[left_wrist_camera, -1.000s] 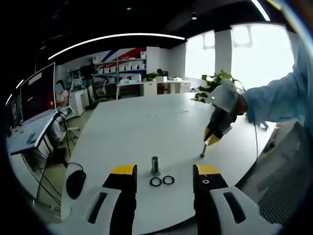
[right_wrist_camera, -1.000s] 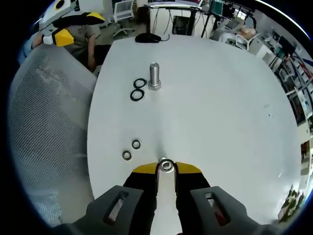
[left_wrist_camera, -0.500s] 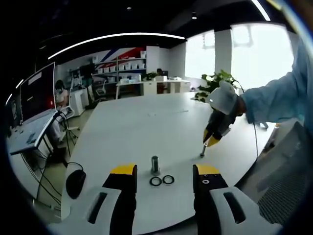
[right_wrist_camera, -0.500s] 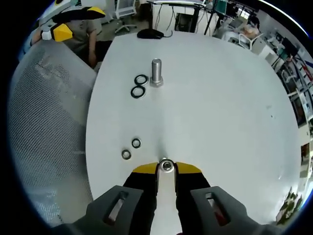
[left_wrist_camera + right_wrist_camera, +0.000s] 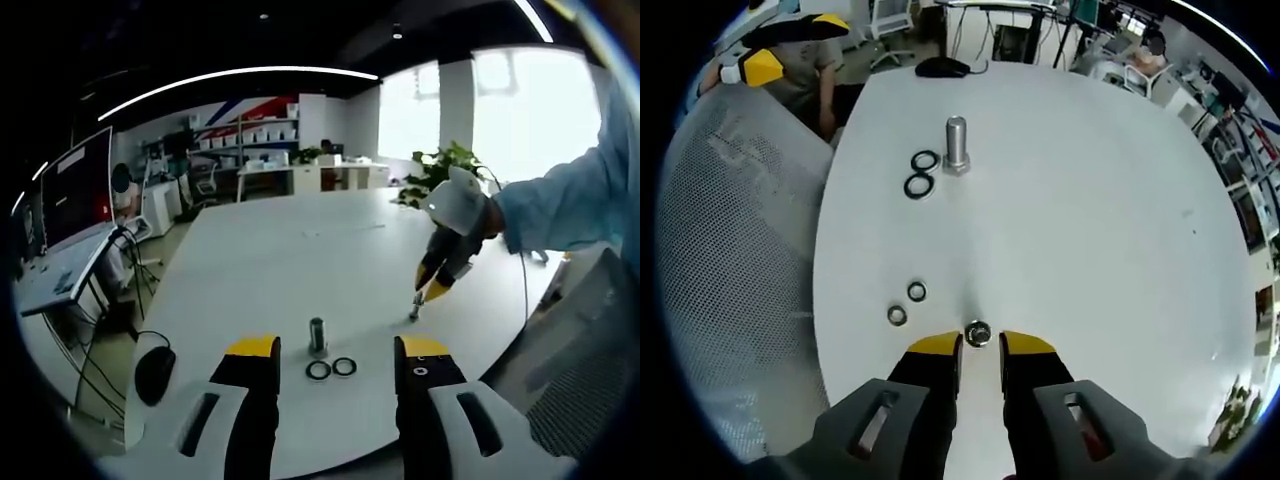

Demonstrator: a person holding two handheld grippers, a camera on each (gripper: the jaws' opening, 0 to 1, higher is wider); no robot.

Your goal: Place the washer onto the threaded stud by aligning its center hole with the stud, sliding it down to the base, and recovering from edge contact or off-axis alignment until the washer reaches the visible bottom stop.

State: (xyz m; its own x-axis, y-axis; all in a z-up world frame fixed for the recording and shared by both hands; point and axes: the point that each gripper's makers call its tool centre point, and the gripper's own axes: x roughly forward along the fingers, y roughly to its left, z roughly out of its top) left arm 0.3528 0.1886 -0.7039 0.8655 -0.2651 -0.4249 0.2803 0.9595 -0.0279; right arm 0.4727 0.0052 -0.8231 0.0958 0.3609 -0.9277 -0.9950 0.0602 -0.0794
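Note:
A silver threaded stud (image 5: 318,335) (image 5: 956,145) stands upright on the white table (image 5: 280,260) (image 5: 1090,230). Two black washers (image 5: 332,369) (image 5: 921,173) lie flat beside its base. My left gripper (image 5: 335,352) is open and holds nothing, with the stud just beyond its jaws. My right gripper (image 5: 980,346) (image 5: 430,292) is open, tips down at the table, to the right of the stud in the left gripper view. A small silver washer (image 5: 978,333) (image 5: 414,313) lies on the table just ahead of its fingertips. Two more small silver washers (image 5: 907,303) lie to their left.
A grey mesh chair back (image 5: 735,250) stands along the table's left edge in the right gripper view. A black mouse (image 5: 940,68) (image 5: 155,372) sits past the stud. The person's sleeve (image 5: 560,215) reaches in from the right. Desks and a monitor (image 5: 75,190) stand beyond the table.
My right gripper's jaws have parted and let go of the small silver washer, which now rests on the table at their tips. The left gripper, stud and black washers have not moved.

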